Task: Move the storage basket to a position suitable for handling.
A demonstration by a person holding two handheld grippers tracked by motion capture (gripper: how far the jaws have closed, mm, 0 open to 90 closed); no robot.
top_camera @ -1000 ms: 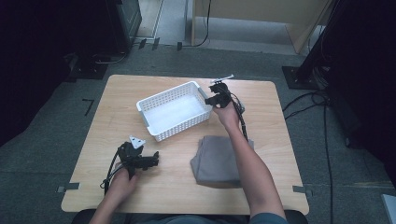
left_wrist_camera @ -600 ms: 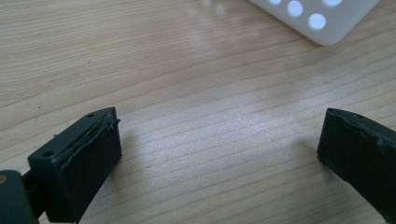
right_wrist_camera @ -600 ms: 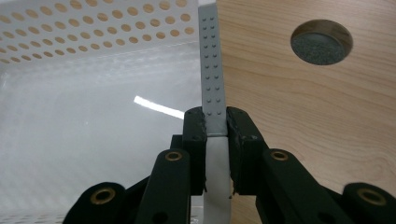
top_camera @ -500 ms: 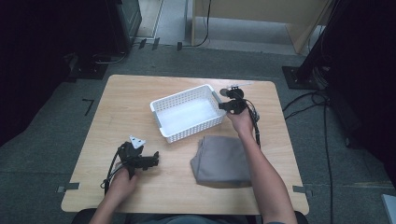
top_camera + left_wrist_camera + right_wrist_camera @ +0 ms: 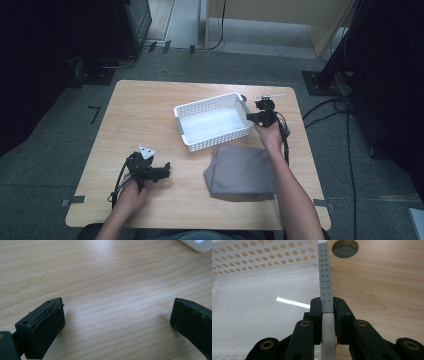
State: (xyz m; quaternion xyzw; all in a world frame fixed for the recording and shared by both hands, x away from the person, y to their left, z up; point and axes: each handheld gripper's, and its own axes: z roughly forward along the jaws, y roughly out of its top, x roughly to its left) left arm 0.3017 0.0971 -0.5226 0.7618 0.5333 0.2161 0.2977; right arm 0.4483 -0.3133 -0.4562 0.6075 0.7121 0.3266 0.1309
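Basket (image 5: 212, 122) rim sits clamped between right hand-held gripper (image 5: 327, 308) jaws; left spread apart.

The right forearm reaches from 6 o'clock up toward 1 o'clock, nearly straight, with the hand wrapped round the body of the right claw (image 5: 256, 116). That claw points toward 9 o'clock, and its jaws are pressed tight on a thin wall, one pad on each face, as the right gripper view shows. Its cable loops back along the wrist. The left forearm comes in short at 7 o'clock, the hand low near the surface, gripping the left claw (image 5: 165, 171), which points toward 3 o'clock. Its jaws stand wide apart with bare wood between them. The grey plate sits on top of it.
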